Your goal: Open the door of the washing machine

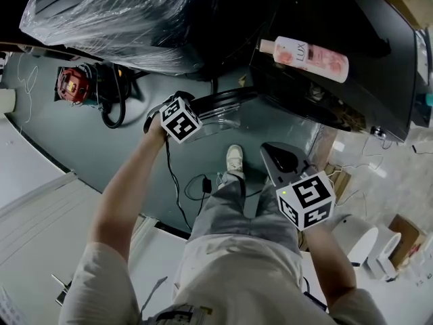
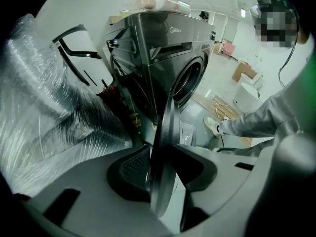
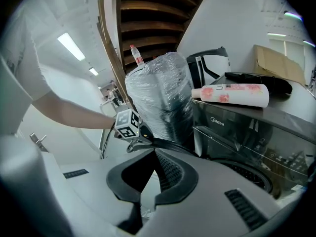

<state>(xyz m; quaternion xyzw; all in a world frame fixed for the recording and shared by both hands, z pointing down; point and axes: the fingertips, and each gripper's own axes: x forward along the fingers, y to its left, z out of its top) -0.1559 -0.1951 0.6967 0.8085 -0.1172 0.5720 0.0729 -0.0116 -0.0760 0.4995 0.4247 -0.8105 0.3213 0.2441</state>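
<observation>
The dark washing machine stands at the upper right, and its round door is swung well out from the drum opening. In the left gripper view the door's rim runs edge-on between the jaws. My left gripper is closed on that rim with a pad against each side. In the head view the left gripper sits at the door's outer edge. My right gripper hangs apart in front of the machine, shut with nothing in it, its tips meeting.
A pink LUX bottle lies on top of the machine. A large plastic-wrapped object stands close to the left of the door. A red tool and cables lie on the floor, near the person's foot.
</observation>
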